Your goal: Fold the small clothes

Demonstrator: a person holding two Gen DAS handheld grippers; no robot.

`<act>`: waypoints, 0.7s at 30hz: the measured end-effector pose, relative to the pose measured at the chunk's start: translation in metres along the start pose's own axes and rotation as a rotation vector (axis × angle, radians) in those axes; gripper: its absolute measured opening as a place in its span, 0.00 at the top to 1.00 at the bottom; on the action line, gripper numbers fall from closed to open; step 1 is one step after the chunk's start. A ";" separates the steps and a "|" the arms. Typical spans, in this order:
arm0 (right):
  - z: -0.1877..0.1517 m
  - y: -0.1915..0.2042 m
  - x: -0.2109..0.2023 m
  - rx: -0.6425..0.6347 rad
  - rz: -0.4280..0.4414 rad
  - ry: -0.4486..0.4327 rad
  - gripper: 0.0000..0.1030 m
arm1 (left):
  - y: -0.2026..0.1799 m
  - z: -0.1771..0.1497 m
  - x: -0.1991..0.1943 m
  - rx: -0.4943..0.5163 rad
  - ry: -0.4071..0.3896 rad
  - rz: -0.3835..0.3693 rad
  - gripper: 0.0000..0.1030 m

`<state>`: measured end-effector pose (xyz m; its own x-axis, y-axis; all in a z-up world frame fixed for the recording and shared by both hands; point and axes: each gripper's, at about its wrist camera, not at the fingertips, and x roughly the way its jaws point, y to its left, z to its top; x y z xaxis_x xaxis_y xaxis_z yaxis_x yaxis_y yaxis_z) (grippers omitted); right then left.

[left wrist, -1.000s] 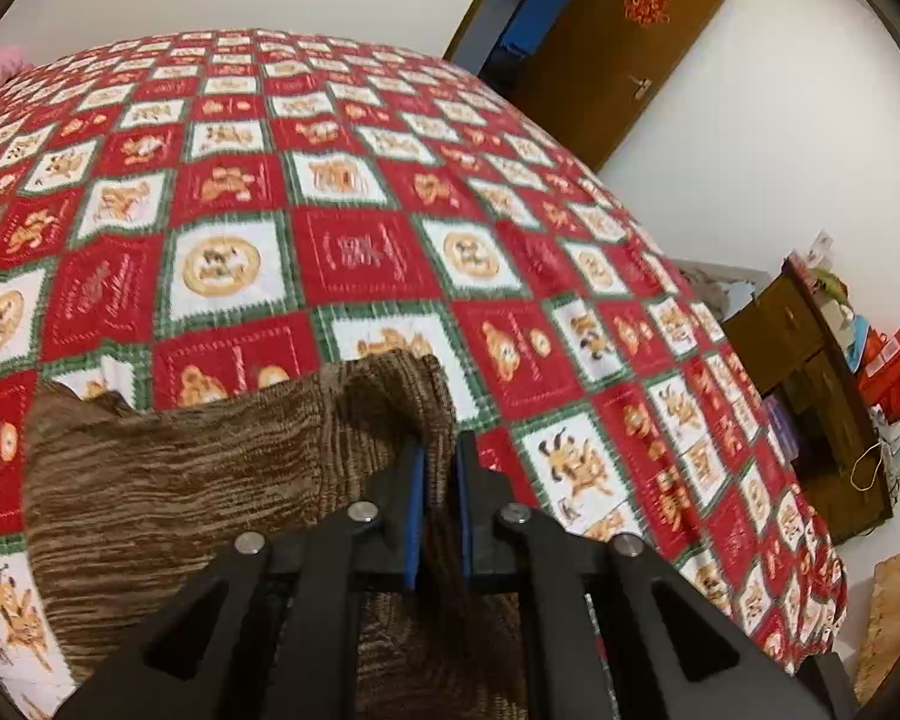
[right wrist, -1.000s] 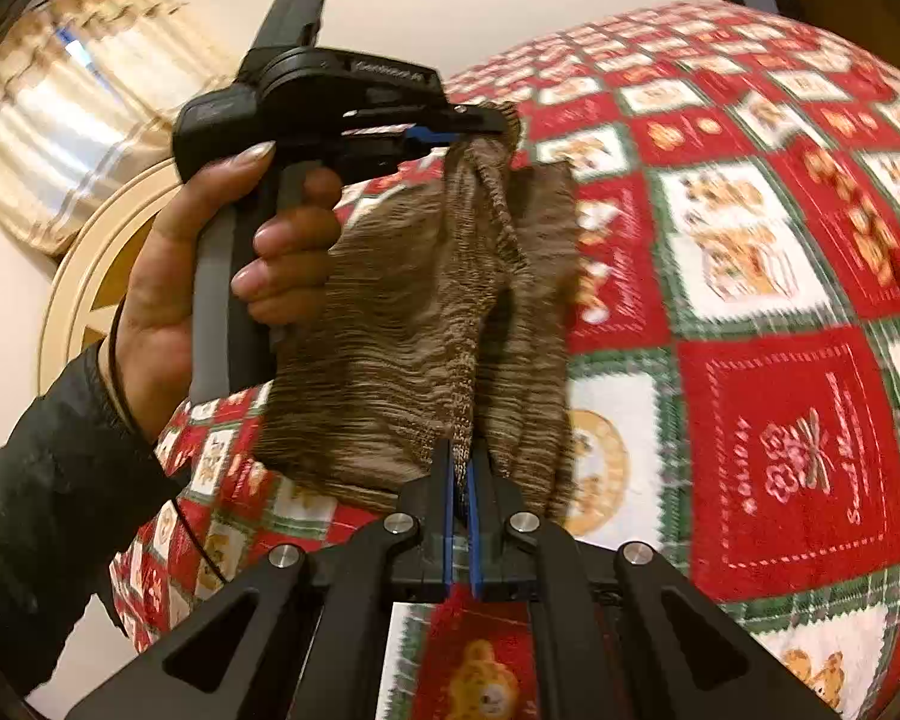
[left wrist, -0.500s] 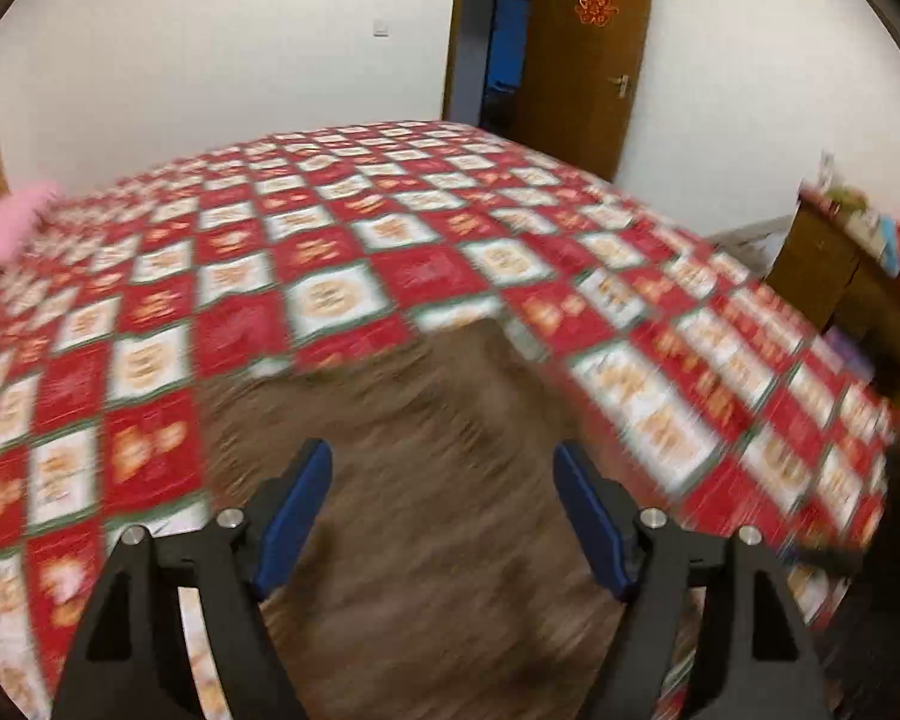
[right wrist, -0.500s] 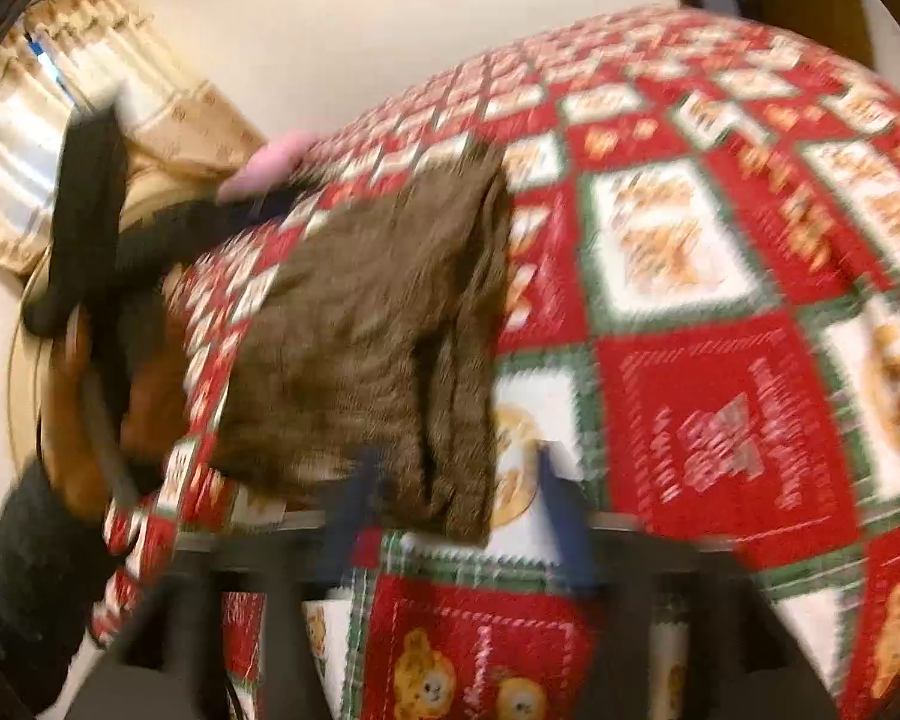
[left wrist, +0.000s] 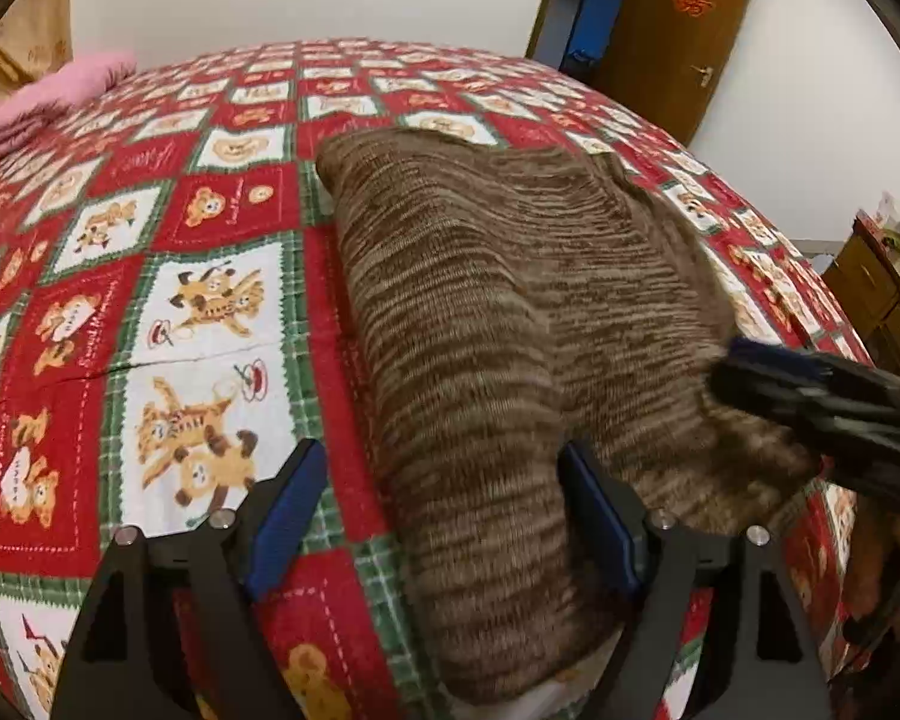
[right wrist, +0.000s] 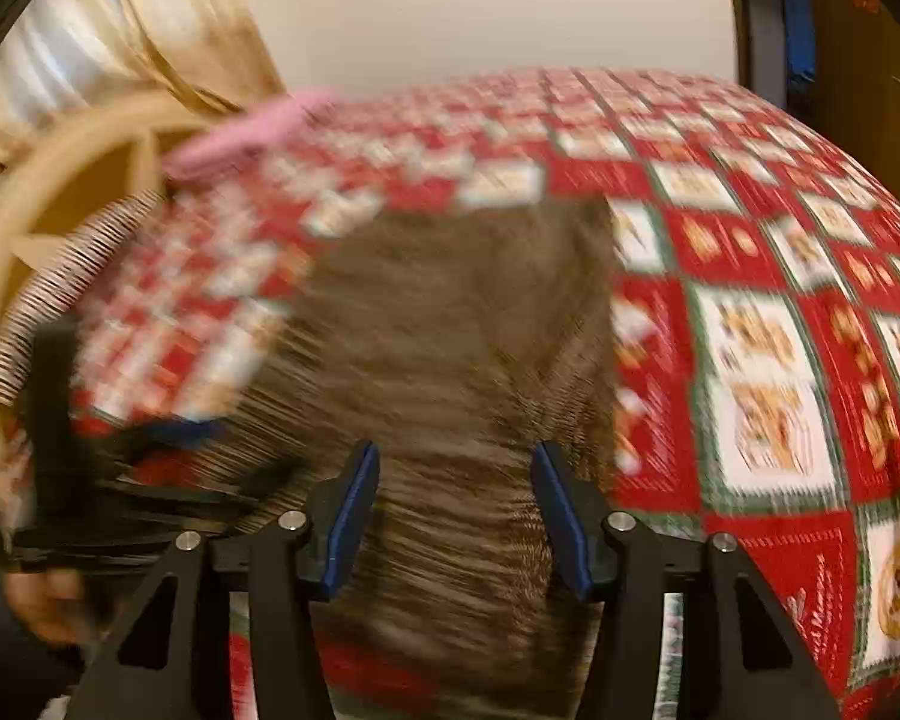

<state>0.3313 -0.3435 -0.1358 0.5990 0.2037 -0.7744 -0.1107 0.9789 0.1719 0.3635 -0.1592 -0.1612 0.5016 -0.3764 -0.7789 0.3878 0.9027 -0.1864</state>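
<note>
A brown striped knitted garment lies folded on the red, white and green patchwork bedspread. My left gripper hovers over its near end with jaws wide and still opening. The cloth lies under and between the blue pads, which do not press on it. The right gripper reaches in from the right edge, blurred. In the right wrist view the garment runs between my right gripper pads; these jaws are closing, with no clear grip seen. The left gripper is a dark blur at the left.
A pink folded cloth lies at the far left of the bed. A brown door and a wooden cabinet stand to the right. A curtain, a curved wooden headboard and a person's hand show at the left.
Both grippers were shut on the lifted garment a second ago. They have let go and the garment now lies on the bed. The left gripper has swung over the garment's near end.
</note>
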 end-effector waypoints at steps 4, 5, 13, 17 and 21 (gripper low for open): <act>-0.003 0.002 -0.004 -0.071 -0.082 0.018 0.63 | 0.020 -0.007 -0.012 -0.101 -0.052 -0.049 0.18; 0.000 0.006 -0.007 -0.093 -0.106 0.023 0.63 | 0.025 -0.008 -0.013 -0.133 -0.058 -0.056 0.17; 0.071 0.085 0.009 -0.352 -0.086 -0.071 0.63 | 0.025 -0.015 -0.014 -0.153 -0.079 -0.058 0.16; 0.104 0.103 0.070 -0.380 -0.085 0.007 0.63 | 0.035 -0.019 -0.017 -0.189 -0.099 -0.114 0.16; 0.105 0.098 0.115 -0.340 -0.095 0.074 0.63 | 0.042 -0.021 -0.019 -0.217 -0.115 -0.153 0.15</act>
<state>0.4722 -0.2255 -0.1442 0.5614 0.0996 -0.8215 -0.3221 0.9408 -0.1060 0.3537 -0.1102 -0.1669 0.5389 -0.5220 -0.6611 0.2975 0.8522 -0.4303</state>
